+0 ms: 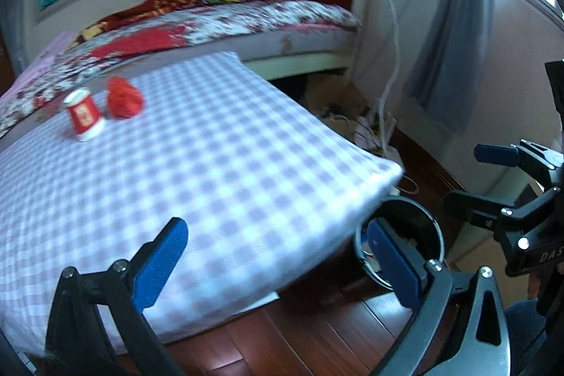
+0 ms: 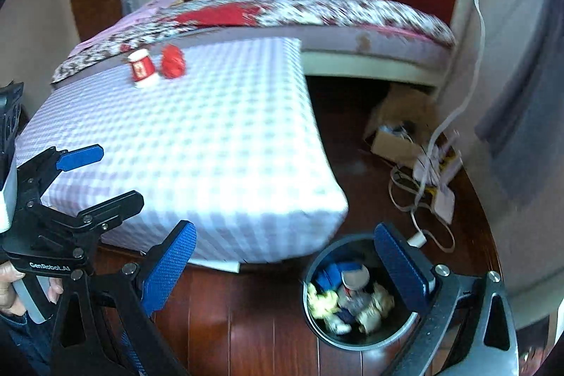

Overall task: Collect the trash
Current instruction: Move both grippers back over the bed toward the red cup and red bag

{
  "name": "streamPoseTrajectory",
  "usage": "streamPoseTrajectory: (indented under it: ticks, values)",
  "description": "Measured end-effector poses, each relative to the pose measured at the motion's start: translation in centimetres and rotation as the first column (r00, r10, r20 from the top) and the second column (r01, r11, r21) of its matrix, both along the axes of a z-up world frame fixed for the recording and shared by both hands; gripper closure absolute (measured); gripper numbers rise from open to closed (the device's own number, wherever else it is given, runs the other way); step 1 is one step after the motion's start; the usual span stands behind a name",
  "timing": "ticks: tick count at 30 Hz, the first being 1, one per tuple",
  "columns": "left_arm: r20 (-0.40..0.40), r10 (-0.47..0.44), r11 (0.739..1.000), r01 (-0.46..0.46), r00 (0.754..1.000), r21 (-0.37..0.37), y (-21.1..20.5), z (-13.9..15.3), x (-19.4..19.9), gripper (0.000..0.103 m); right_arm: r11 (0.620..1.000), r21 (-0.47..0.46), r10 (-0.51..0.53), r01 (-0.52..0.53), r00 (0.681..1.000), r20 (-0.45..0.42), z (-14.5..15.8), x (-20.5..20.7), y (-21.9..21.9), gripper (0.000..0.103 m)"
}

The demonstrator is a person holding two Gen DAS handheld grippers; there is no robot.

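Holding both grippers empty, you have the left gripper (image 1: pixel 278 256) and right gripper (image 2: pixel 285 265) spread wide. The red paper cup (image 1: pixel 84 115) and crumpled red wrapper (image 1: pixel 125 97) lie upper left on the checked table (image 1: pixel 229 164), well apart from both; the trash bin (image 2: pixel 317 323) sits lower right.

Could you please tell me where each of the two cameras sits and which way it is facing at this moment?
Left wrist: on the left gripper, open, facing the checked table and bed; the right gripper shows at right.
Right wrist: on the right gripper, open, above the trash bin; the left gripper and a hand show at left.
Shared: red cup, red wad, table, bin, bed.
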State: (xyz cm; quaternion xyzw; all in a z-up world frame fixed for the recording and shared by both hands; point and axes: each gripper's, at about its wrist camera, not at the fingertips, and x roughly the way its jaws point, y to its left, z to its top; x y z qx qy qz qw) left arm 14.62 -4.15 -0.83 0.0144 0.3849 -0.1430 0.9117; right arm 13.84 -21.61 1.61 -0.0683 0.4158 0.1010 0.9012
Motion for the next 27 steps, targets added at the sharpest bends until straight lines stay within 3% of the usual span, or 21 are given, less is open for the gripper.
streamPoseTrajectory:
  ticks: [6, 16, 20, 22, 27]
  values:
    - [0.029, 0.091, 0.996, -0.092, 0.995, 0.017, 5.3, 1.1, 0.9, 0.001, 0.997, 0.025, 0.072, -0.073, 0.997, 0.034, 1.5, 1.5, 4.3, 0.001]
    - [0.081, 0.281, 0.954, -0.288, 0.956, 0.089, 15.6, 2.9, 4.8, 0.001, 0.972, 0.126, 0.195, -0.198, 0.980, 0.039, 2.7, 6.7, 11.7, 0.001]
    - [0.089, 0.358, 0.926, -0.365, 0.930, 0.091, 18.4, 2.2, 7.1, 0.001, 0.966, 0.124, 0.216, -0.227, 0.972, 0.093, 2.8, 10.4, 15.3, 0.001]
    - [0.081, 0.375, 0.921, -0.381, 0.924, 0.084, 19.3, 1.5, 8.4, 0.001, 0.964, 0.110, 0.236, -0.243, 0.969, 0.070, 1.8, 12.5, 17.2, 0.001]
    - [0.071, 0.403, 0.910, -0.407, 0.913, 0.081, 21.5, -0.9, 12.2, 0.005, 0.962, -0.017, 0.273, -0.272, 0.961, 0.038, -1.1, 17.4, 21.3, 0.001]
